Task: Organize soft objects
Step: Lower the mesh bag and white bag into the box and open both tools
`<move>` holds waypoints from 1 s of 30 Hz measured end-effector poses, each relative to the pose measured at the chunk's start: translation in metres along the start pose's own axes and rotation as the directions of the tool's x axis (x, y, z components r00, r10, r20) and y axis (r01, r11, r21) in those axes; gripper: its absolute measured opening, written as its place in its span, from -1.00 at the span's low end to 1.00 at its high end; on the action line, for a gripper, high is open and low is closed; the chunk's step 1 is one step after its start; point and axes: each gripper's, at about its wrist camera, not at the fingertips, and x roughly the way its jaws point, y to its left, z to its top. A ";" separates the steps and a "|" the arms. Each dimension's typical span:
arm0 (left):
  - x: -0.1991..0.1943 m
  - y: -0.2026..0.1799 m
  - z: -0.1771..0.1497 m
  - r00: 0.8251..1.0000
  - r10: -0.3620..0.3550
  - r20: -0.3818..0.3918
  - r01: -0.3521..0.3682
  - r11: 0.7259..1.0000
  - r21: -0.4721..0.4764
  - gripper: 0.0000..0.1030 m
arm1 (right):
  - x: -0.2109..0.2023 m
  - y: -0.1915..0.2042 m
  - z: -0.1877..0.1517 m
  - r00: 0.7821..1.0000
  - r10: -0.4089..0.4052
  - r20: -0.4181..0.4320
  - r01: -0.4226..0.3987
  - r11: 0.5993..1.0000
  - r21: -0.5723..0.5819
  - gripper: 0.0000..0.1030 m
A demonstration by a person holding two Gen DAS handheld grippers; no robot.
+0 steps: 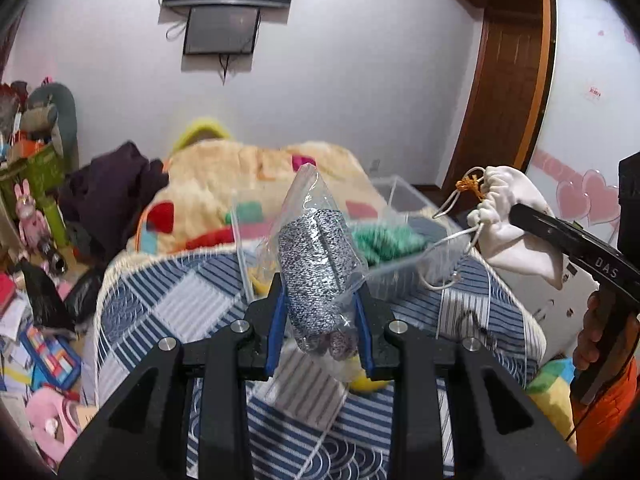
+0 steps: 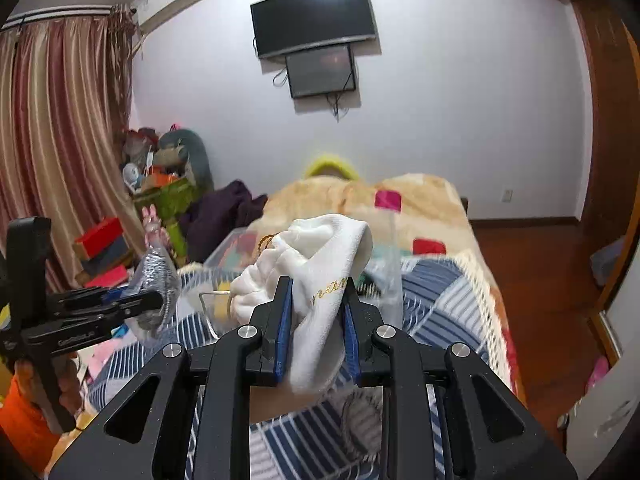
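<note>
My left gripper is shut on a clear plastic bag of speckled grey knit fabric and holds it above the bed. It also shows in the right wrist view, at the left. My right gripper is shut on a white drawstring pouch with gold lettering. The pouch also shows in the left wrist view, at the right, with its cords hanging down. A clear plastic bin holding green knit items lies on the bed beyond both grippers.
The bed has a blue and white patchwork quilt and a cream blanket with coloured patches. Dark clothes lie at the bed's left. Toys and boxes clutter the floor at left. A wooden door stands at right.
</note>
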 end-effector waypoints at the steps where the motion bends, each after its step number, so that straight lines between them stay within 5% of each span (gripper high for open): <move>1: 0.001 -0.001 0.005 1.000 0.002 0.010 -0.002 1.000 0.005 -0.41 | 0.002 0.001 0.004 1.000 -0.005 0.012 0.005 1.000 -0.001 -0.60; 13: 0.048 0.004 0.037 0.999 0.040 0.003 -0.039 0.999 -0.012 -0.41 | 0.048 0.027 0.030 0.999 -0.014 0.036 0.016 0.999 -0.038 -0.60; 30: 0.146 0.016 0.030 0.976 0.051 -0.212 -0.058 0.998 -0.031 -0.41 | 0.114 0.038 0.005 0.986 -0.032 -0.166 0.014 0.994 -0.105 -0.59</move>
